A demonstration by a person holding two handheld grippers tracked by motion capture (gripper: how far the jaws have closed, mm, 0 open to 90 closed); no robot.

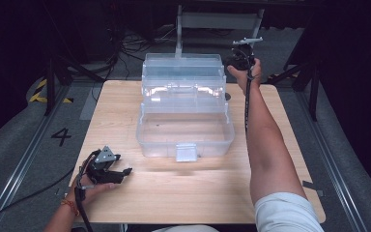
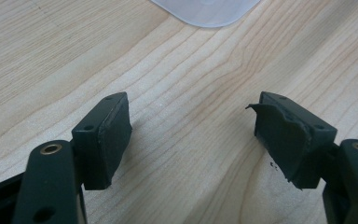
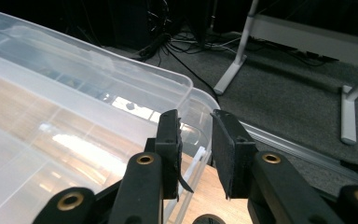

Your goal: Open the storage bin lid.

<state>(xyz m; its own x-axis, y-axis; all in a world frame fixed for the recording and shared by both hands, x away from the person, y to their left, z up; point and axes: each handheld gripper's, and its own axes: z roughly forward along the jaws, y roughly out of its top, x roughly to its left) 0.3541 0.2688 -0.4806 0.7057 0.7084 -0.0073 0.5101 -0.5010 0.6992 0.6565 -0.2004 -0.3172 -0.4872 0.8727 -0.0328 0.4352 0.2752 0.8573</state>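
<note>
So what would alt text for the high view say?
A clear plastic toolbox stands open on a wooden table. The right tongs reach its far right corner; the left tongs rest open near the table's front left.

Open clear box (image 1: 185, 104) blocks table (image 1: 198, 193) centre (near strip free).

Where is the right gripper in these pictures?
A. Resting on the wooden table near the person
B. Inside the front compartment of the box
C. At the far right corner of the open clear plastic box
C: the high view shows the right gripper raised beside the far right corner of the clear plastic box.
</note>
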